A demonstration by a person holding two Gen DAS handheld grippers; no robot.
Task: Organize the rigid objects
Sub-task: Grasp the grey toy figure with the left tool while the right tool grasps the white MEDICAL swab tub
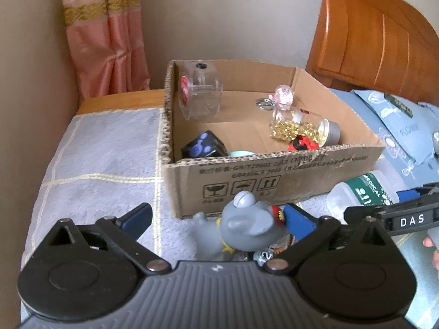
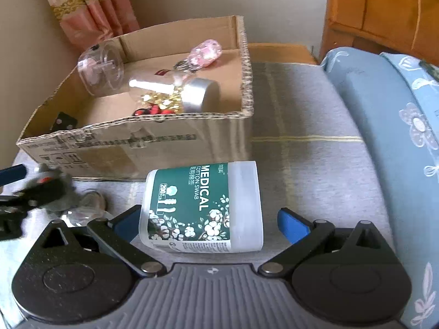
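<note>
Place: a bed (image 2: 315,126) with a grey blanket, and a cardboard box (image 1: 274,175) sits on it.
Job: put the hard things into the box, I think one by one.
Left gripper (image 1: 216,220): its blue fingers are spread wide. The grey toy mouse (image 1: 244,227) stands between them. One finger looks very close to the toy's red mouth, but I cannot tell if it touches.
Why there: the mouse is just in front of the box wall, so the gripper seems to come at it from this side to grab it.
Right gripper (image 2: 210,223): spread wide too, holding nothing. The cotton swab jar (image 2: 203,205) lies on its side between the fingers. The left finger is just beside it and the right finger is well apart.
Why there: the jar lies flat, so the fingers can close on its two long sides.
Already in the box: a clear round case (image 1: 199,93), a glass jar with gold bits (image 1: 301,126), a pink charm (image 1: 284,94), a black cube (image 1: 204,146) and a small red toy (image 1: 303,144).
In the way: the box wall is tall, so each thing must go up and over it. The two grippers are close together and could bump.
Around: a pink curtain (image 1: 107,35), a wooden headboard (image 1: 378,33) and a blue flowery pillow (image 2: 397,126).
</note>
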